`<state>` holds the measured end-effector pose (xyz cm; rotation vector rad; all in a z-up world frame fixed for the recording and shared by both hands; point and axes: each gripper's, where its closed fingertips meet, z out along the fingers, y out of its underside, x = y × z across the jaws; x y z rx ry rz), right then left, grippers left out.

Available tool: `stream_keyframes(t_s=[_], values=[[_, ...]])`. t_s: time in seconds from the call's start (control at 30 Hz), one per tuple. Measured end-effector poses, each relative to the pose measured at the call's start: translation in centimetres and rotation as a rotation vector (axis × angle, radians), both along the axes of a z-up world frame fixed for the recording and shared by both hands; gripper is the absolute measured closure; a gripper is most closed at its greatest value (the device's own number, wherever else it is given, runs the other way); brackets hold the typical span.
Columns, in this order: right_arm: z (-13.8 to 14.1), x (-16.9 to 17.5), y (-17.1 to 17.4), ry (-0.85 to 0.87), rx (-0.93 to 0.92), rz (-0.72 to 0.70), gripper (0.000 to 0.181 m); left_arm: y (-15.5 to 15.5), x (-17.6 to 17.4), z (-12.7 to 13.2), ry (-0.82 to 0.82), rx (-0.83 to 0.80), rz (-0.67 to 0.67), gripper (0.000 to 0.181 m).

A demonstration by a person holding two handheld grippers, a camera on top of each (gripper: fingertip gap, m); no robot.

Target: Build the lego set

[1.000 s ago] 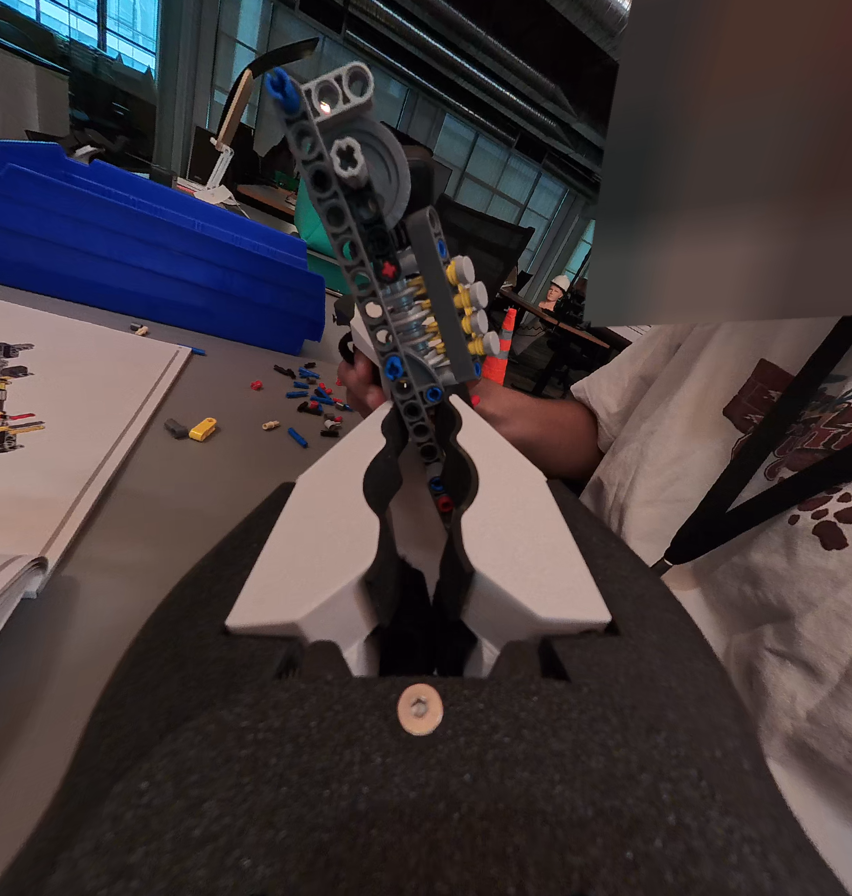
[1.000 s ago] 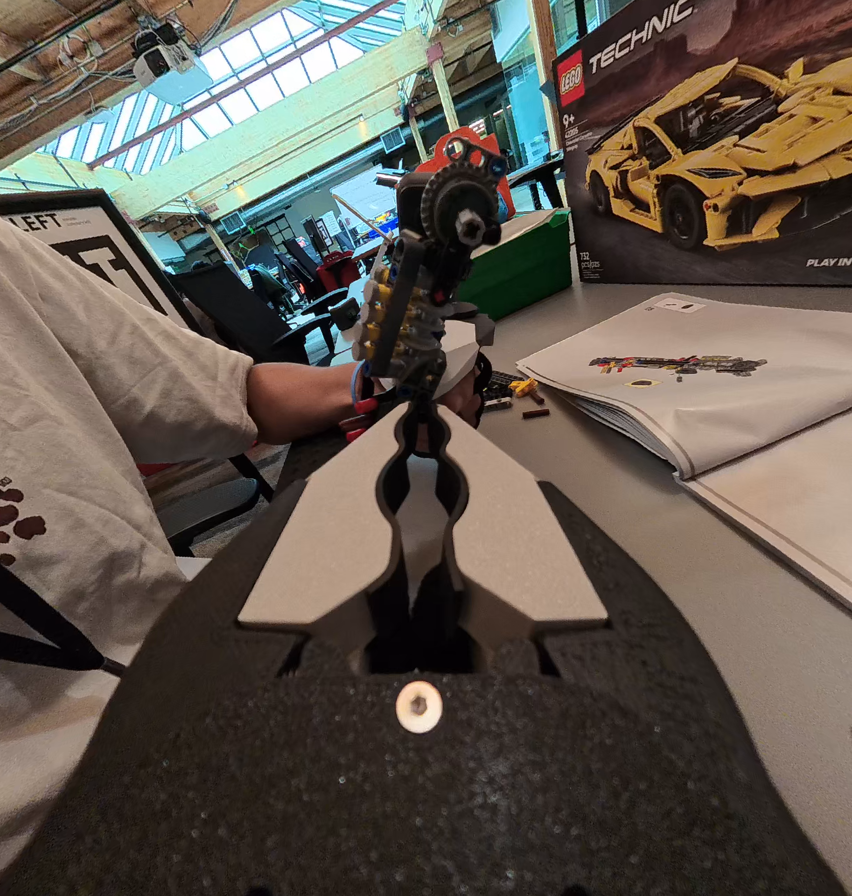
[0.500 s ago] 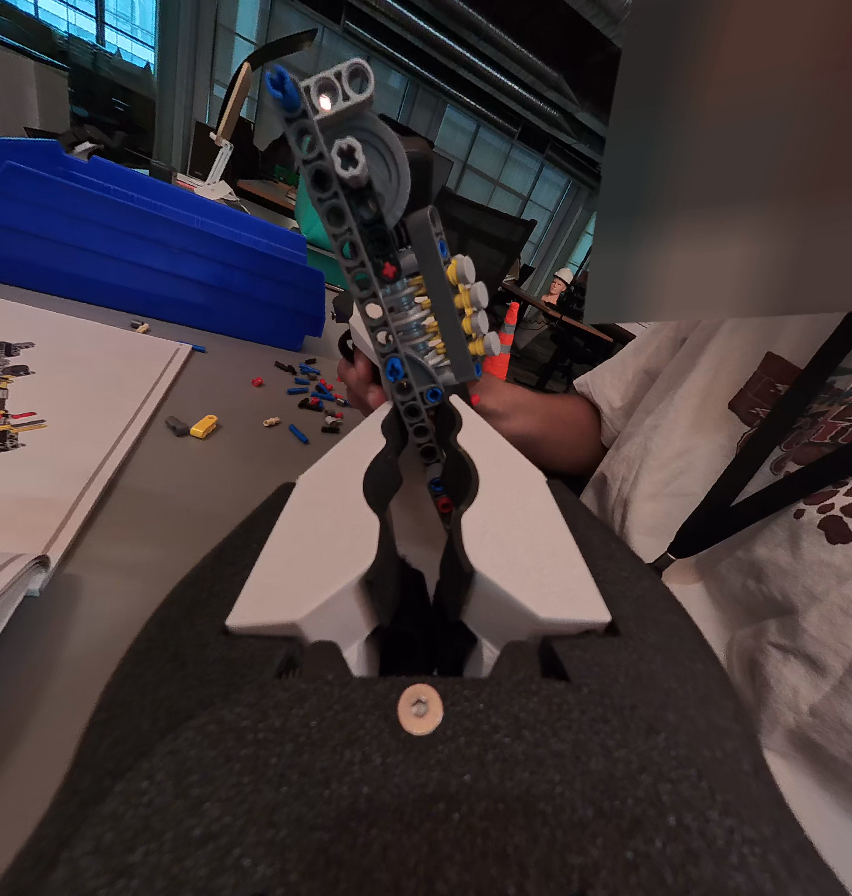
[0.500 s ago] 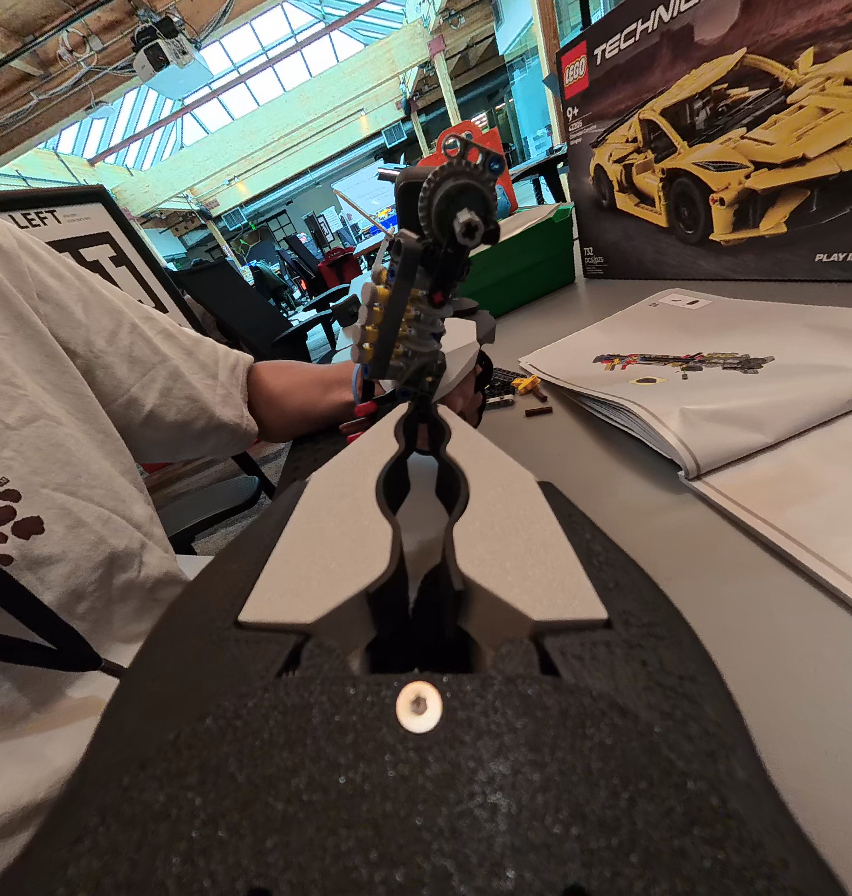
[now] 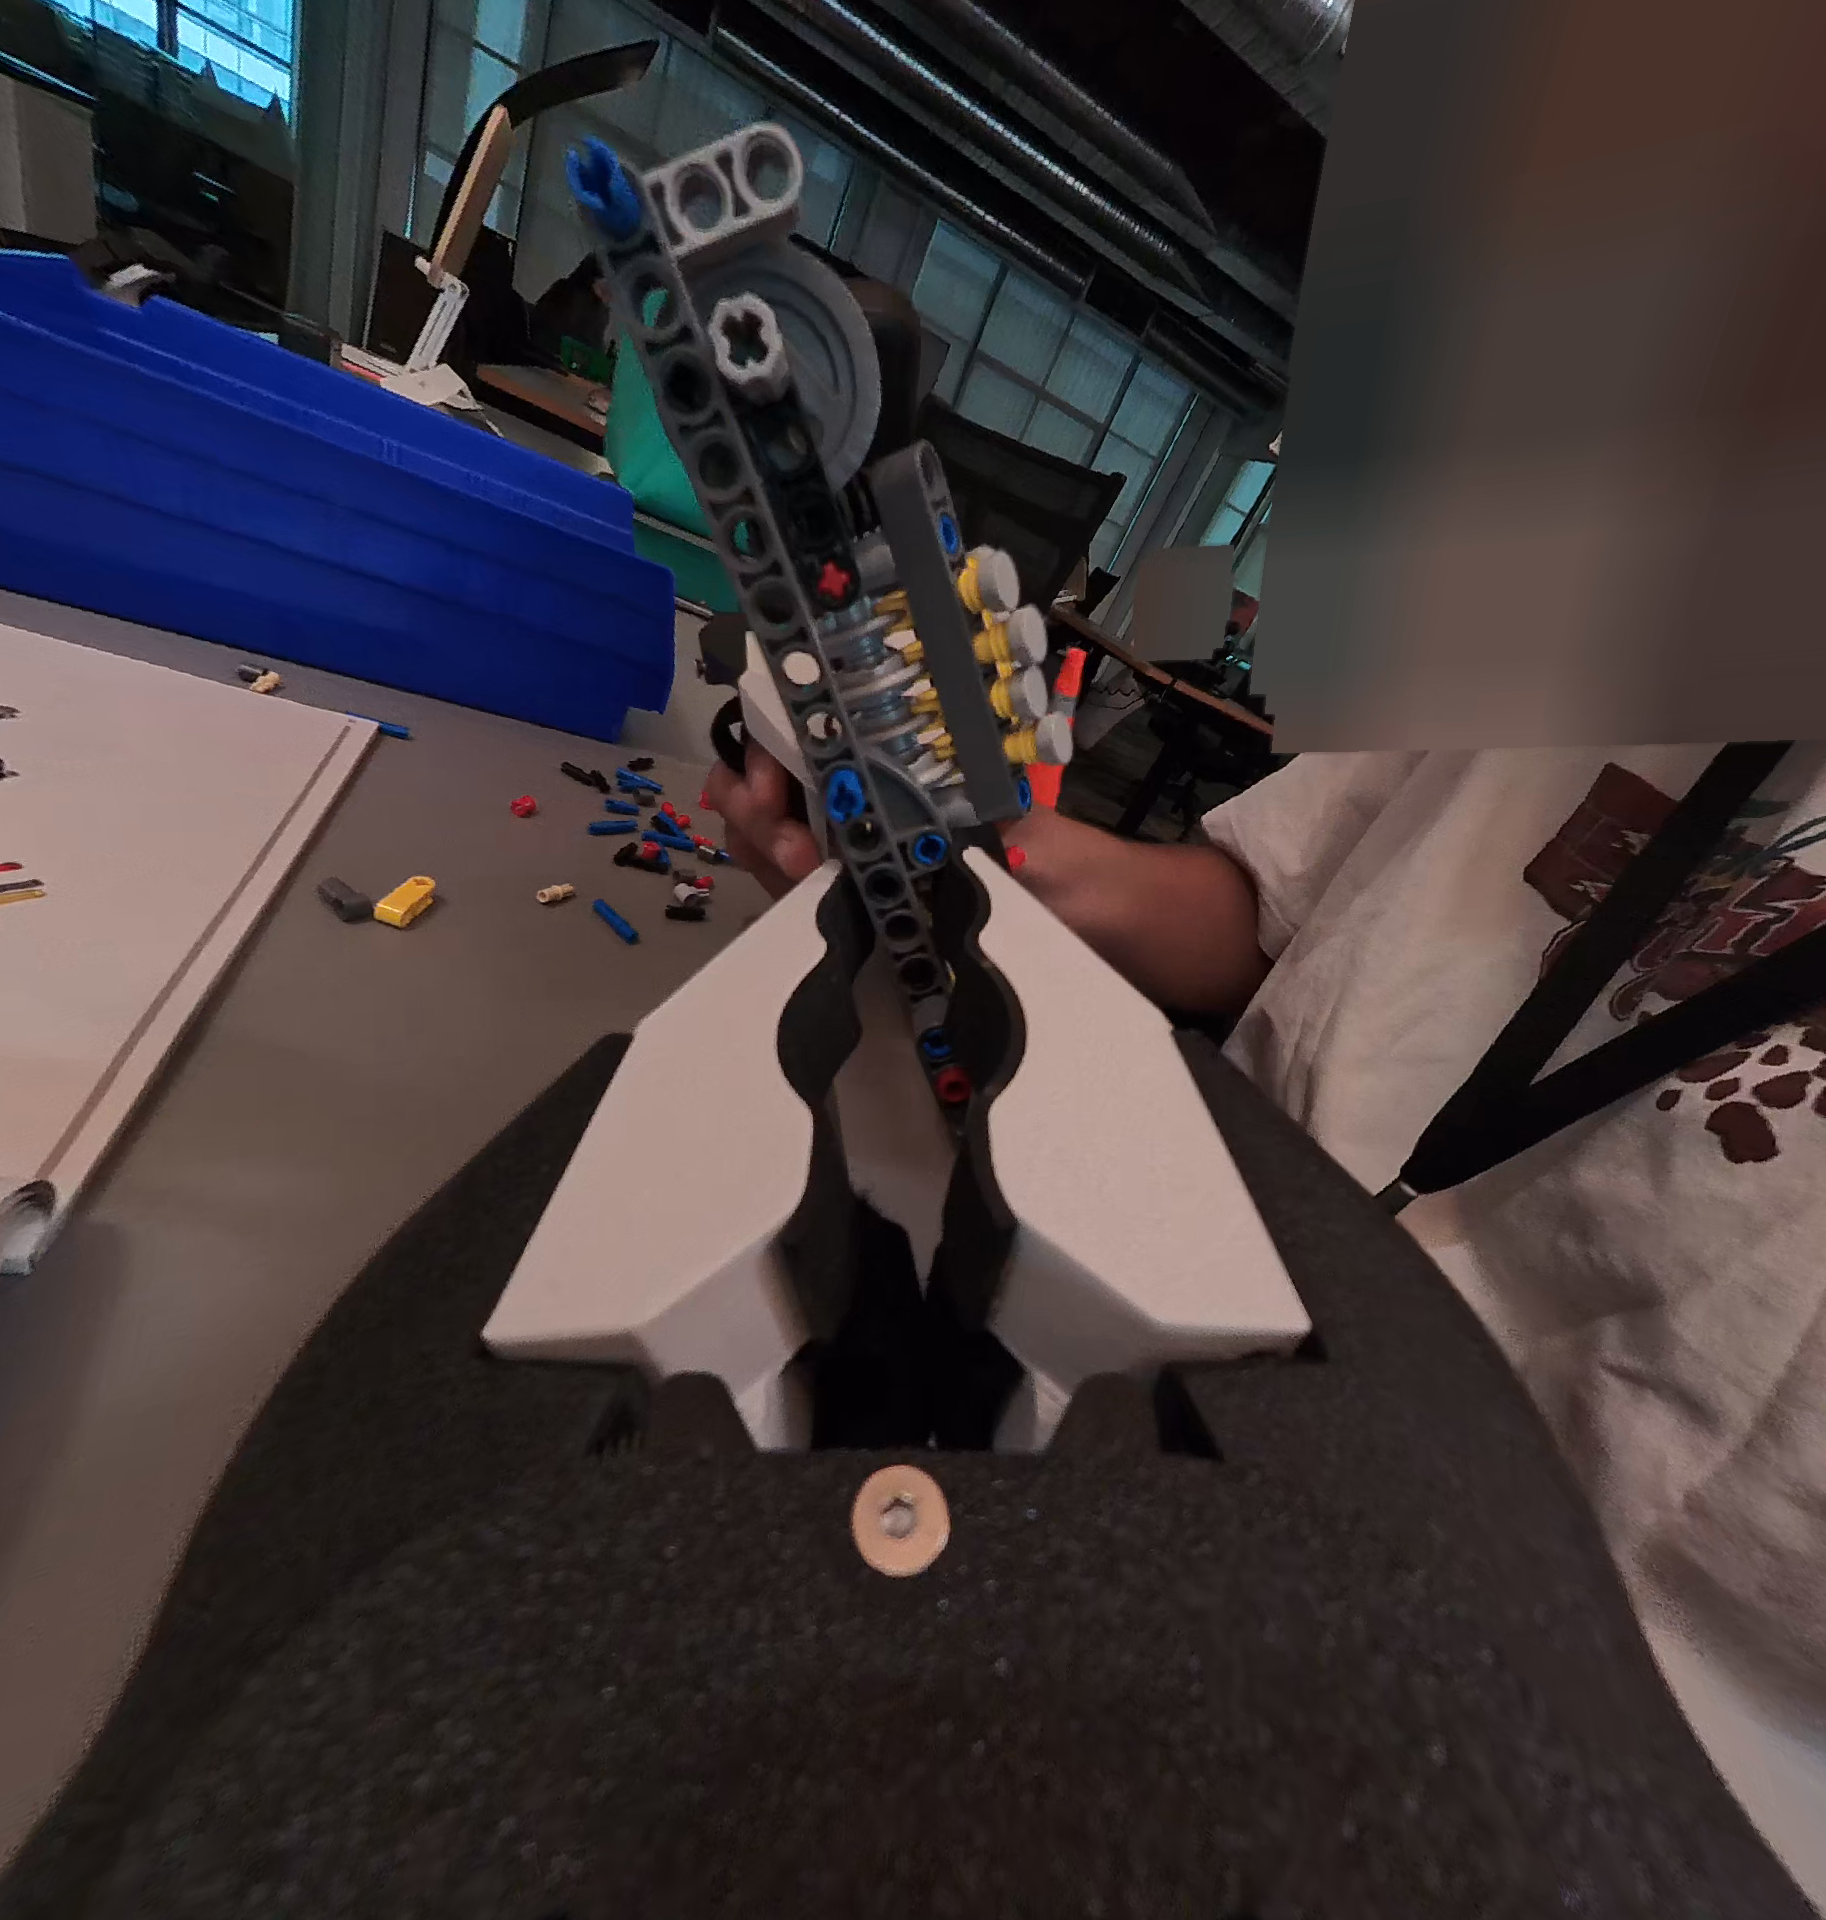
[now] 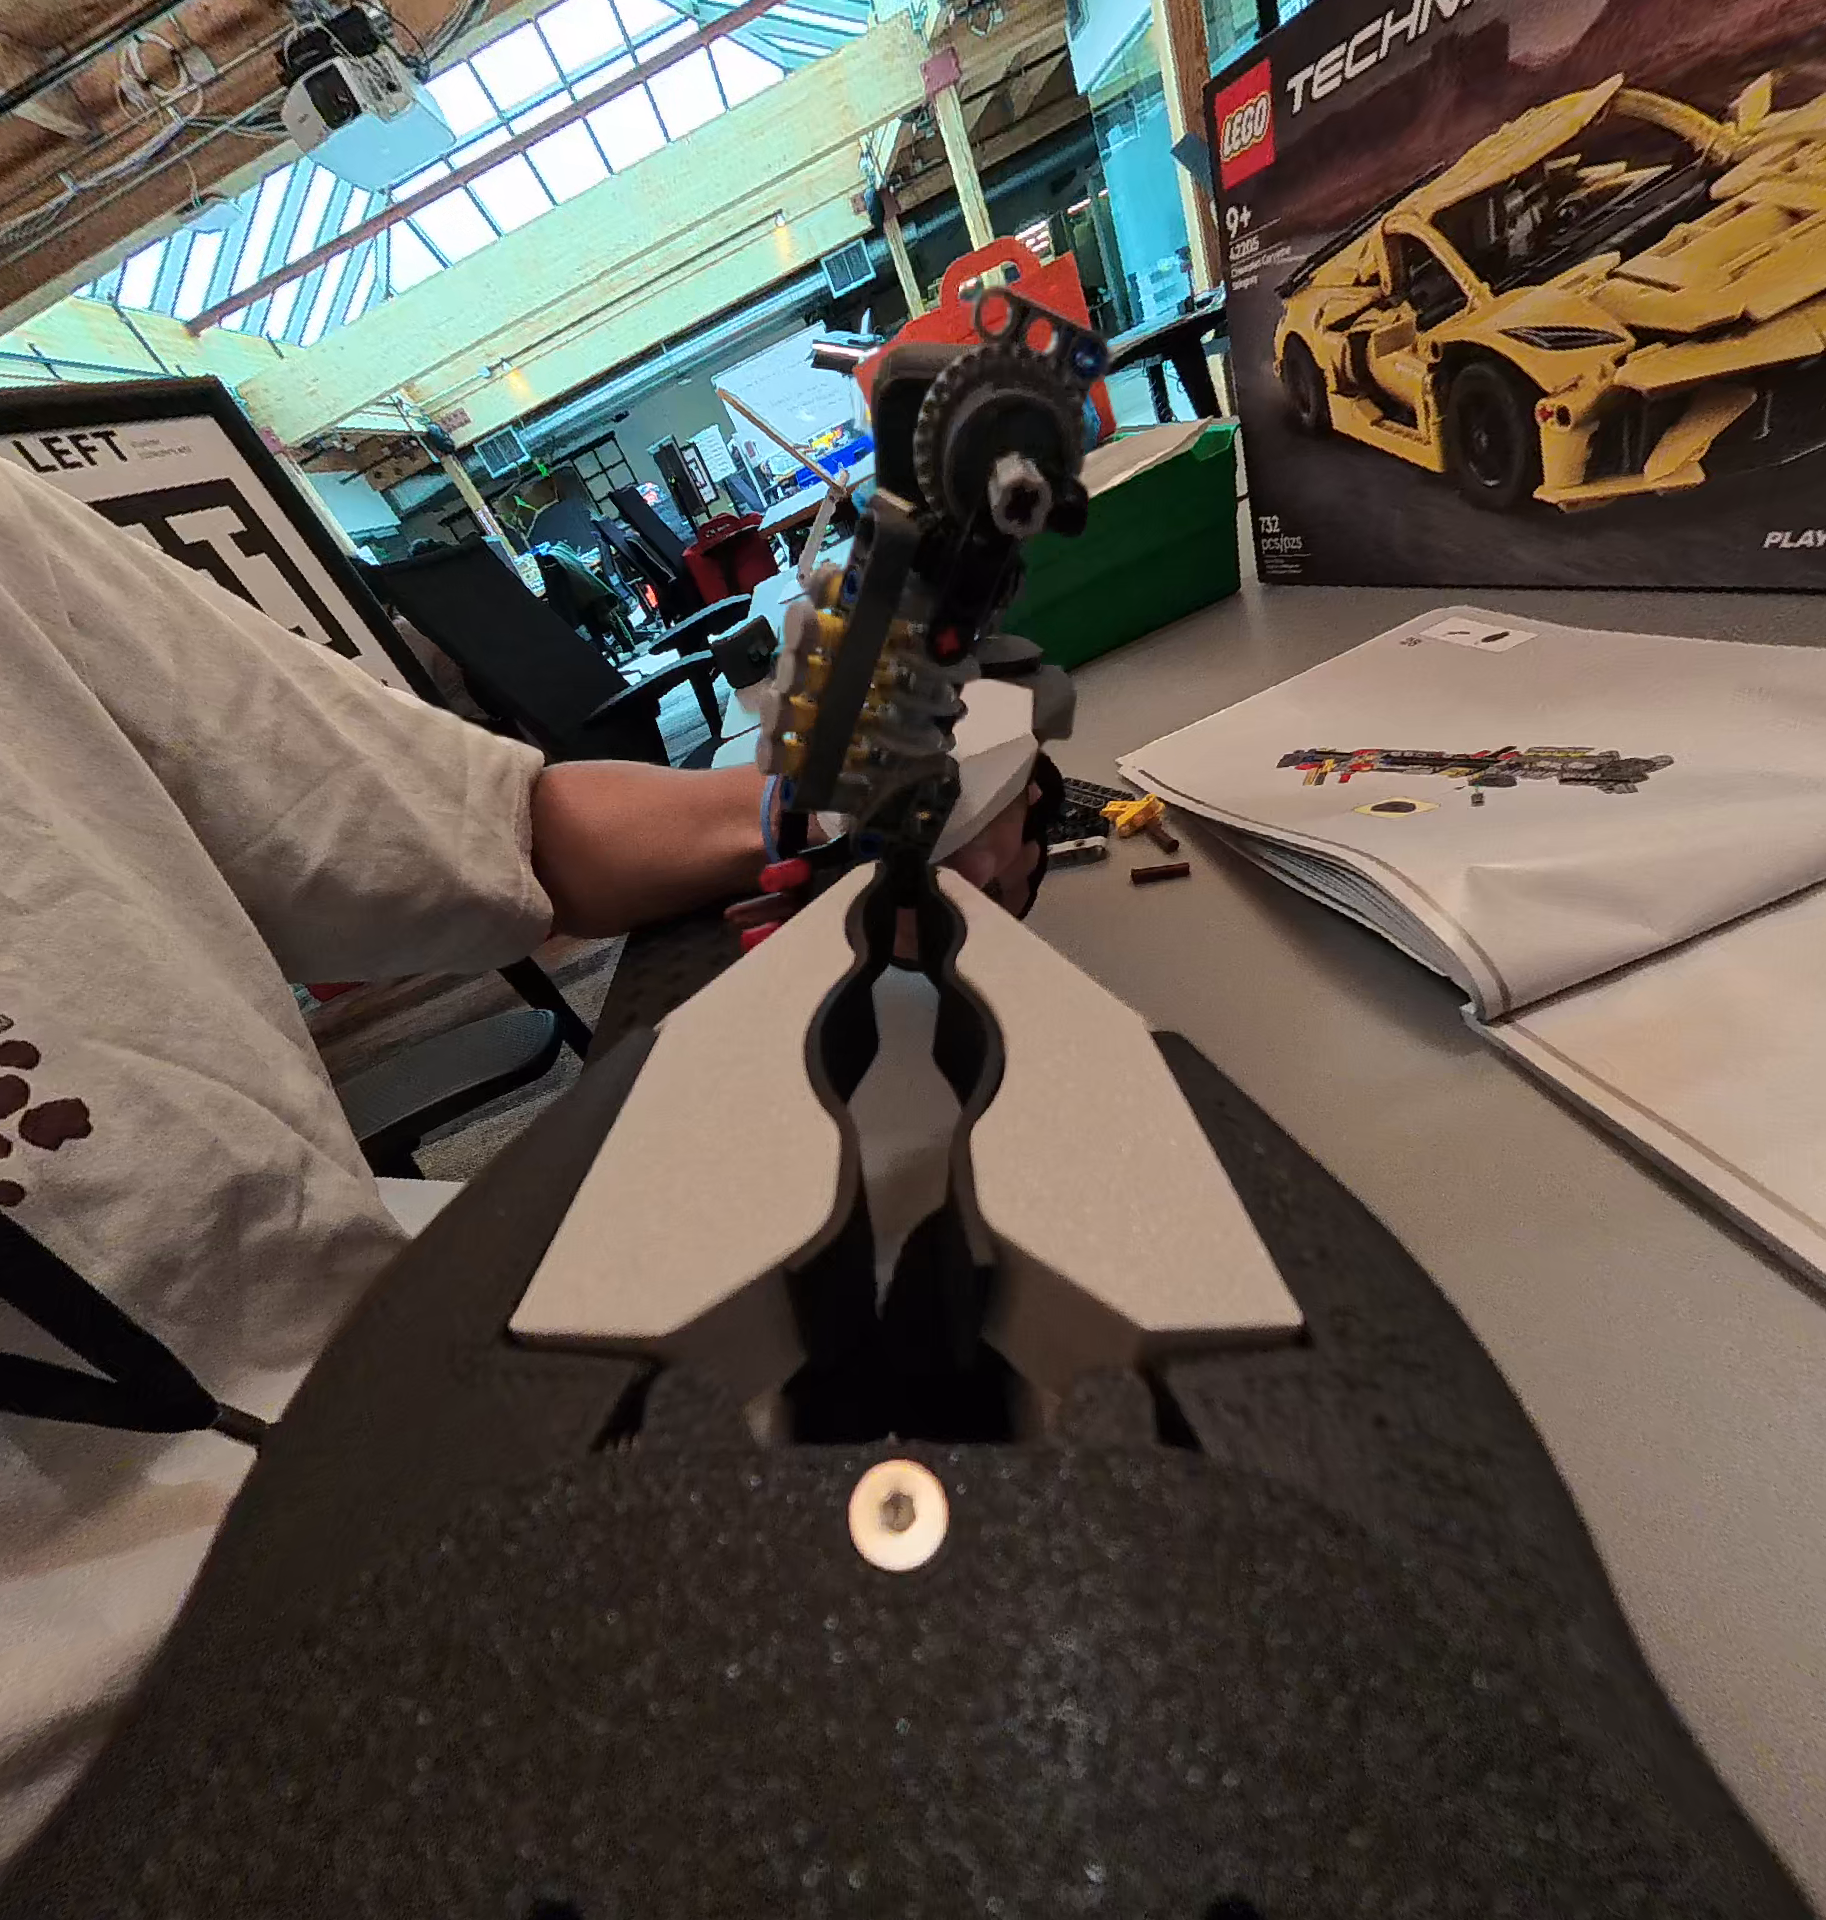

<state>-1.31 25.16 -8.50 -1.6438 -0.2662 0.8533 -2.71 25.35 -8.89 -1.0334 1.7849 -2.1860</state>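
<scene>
lego assembly (image 5: 836, 582) stands upright, long axis vertical, leaning slightly; both grippers' jaws clamp its lower end.

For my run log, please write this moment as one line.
left gripper: shut on lego assembly | right gripper: shut on lego assembly | assembly: off table, upright | loose pieces: on table

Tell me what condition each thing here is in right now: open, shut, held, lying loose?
Left gripper: shut on the lego assembly.
Right gripper: shut on the same assembly.
Lego assembly: partly built, held tilted above the table.
Instruction booklet: lying open.
Loose lego pieces: scattered on the table.
Lego box: standing upright.
</scene>
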Motion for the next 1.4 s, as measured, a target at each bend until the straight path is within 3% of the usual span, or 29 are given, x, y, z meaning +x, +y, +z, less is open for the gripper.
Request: stream_keyframes(t_s=[0.07, 0.23, 0.4, 0.53, 0.67, 0.8, 0.93, 1.07, 1.23, 1.4], values=[[-0.3, 0.7, 0.3, -0.023, -0.007, -0.04, 0.178, 0.3, 0.5, -0.3, 0.049, -0.03, 0.001, 0.171], [-1.1, 2.4, 1.2, 0.03, -0.068, -0.121, 0.178, 1.4, 2.0, -1.9, 0.115, 0.08, 0.104, 0.16], [-0.6, 2.5, 1.3, 0.08, -0.06, -0.122, 0.178, 1.7, 1.8, -1.7, 0.12, 0.062, 0.104, 0.159], [-0.3, 3.3, 1.3, 0.098, -0.048, -0.157, 0.178, 2.1, 2.1, -2.1, 0.136, 0.042, 0.118, 0.16], [0.2, 3.0, 1.3, 0.162, -0.041, -0.138, 0.178, 1.6, 1.6, -1.9, 0.132, -0.024, 0.051, 0.175], [2.6, 0.5, -0.2, 0.29, 0.028, 0.083, 0.175, 0.3, -0.7, 0.1, 0.041, -0.1, -0.131, 0.175], [5.1, -1.2, -0.8, 0.391, 0.075, 0.315, 0.141, -0.3, -3.2, 2.0, -0.013, -0.207, -0.311, 0.175], [4.7, -3.7, -0.1, 0.392, -0.045, 0.59, 0.103, -1.1, -4.9, 2.9, -0.032, -0.243, -0.426, 0.175], [4.6, -5.7, 0.8, 0.394, -0.035, 0.734, 0.104, -0.7, -4.7, 2.9, -0.016, -0.272, -0.433, 0.177], [5.1, -5.2, 1.3, 0.543, -0.028, 0.771, 0.116, 0.1, -3.8, 2.6, -0.011, -0.256, -0.374, 0.176]])
